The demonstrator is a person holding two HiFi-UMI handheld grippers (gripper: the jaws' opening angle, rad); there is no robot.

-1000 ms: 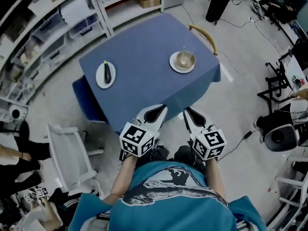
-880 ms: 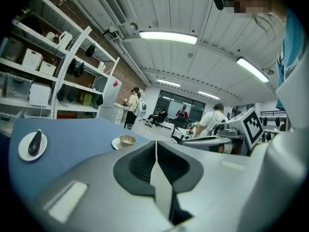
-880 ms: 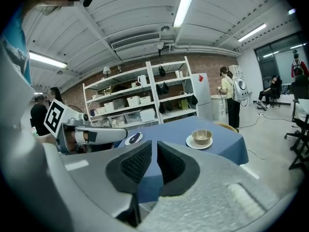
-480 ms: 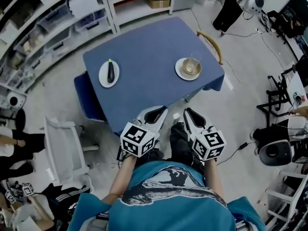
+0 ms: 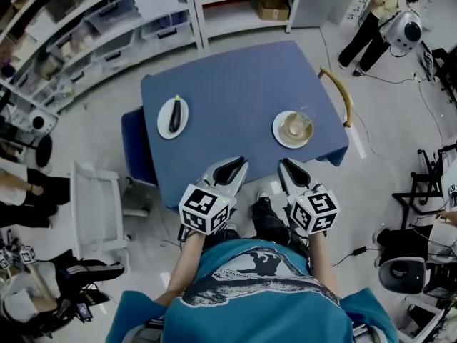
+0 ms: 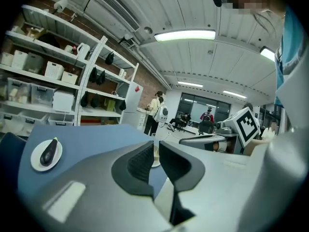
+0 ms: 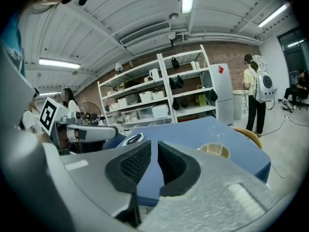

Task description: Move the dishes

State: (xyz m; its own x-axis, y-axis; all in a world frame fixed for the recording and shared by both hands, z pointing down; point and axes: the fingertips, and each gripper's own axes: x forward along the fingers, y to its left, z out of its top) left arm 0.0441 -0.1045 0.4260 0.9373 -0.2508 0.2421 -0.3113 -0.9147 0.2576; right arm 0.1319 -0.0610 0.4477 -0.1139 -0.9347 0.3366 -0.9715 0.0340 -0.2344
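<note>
- While the person stands back from the blue-clothed surface, where are the dishes?
- Two of them, well apart. Near the left edge, a white plate carries a dark aubergine lying lengthwise. Near the right edge, a beige plate bears a clear glass, upright. A curved wooden chair back sits just beside that right edge.
- And the grippers?
- The left gripper and right gripper are held side by side, low and close to the person's body. Both are short of the near edge of the surface and touch nothing. In each gripper view the ribbed fingers are drawn in to a thin slit, with nothing caught between them.
- Why hold them like that?
- It reads as a posture for walking up: tucked in, clenched, pointing ahead. Neither dish is within reach, so the moving looks not yet begun.
- Does the layout help?
- Probably. Each dish lies roughly ahead of one gripper, the aubergine plate on the left and the glass plate on the right. The glass is the worry, since it stands loose on its plate and could topple if the plate tilts.
</note>
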